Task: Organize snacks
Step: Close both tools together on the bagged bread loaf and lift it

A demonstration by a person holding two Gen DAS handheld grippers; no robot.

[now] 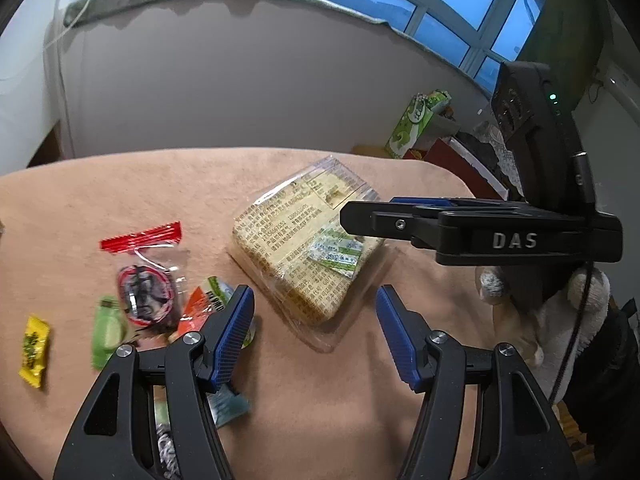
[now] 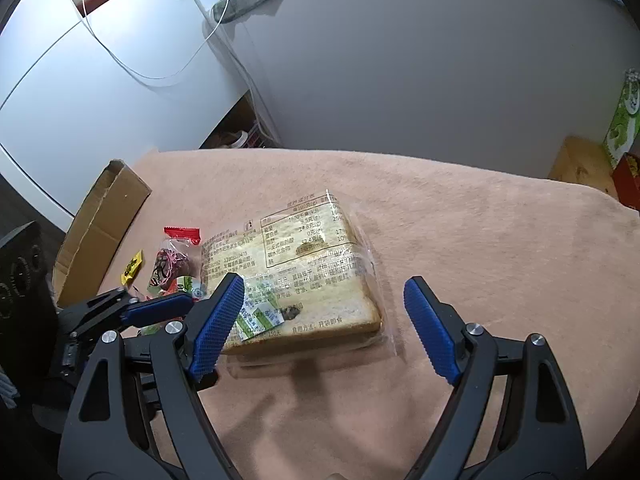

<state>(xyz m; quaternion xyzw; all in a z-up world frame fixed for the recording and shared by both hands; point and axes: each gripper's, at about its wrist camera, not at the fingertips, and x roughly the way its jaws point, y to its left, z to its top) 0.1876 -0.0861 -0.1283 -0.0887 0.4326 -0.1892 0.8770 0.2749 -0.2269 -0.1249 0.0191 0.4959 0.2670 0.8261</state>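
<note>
Left gripper (image 1: 314, 300) jaws spread wide, nothing between the pads; they hang over the pink-covered desk (image 1: 120, 200) with the near corner of the bread pack just ahead. Right gripper (image 2: 324, 300) jaws also spread, empty, the pads straddling the pack's near edge without touching it.

Left wrist view, left to right: yellow candy (image 1: 35, 346) at 9 o'clock, green candy (image 1: 106, 330) beside it, a clear wrapper with a red crimped top and dark contents (image 1: 146, 280), an orange-and-green packet (image 1: 208, 300) partly under the left pad. The clear-wrapped sliced bread pack (image 1: 304, 248) lies flat at centre, printed label up. At 3 o'clock the right gripper reaches in over the pack's far corner; a hand in a fuzzy sleeve (image 1: 560, 308) holds it.

Right wrist view: open cardboard box (image 2: 100, 232) at 9 o'clock on the desk edge, small snacks between box and bread, left gripper low at 8 o'clock. Green carton (image 2: 622, 120) at 3 o'clock, off the desk.
</note>
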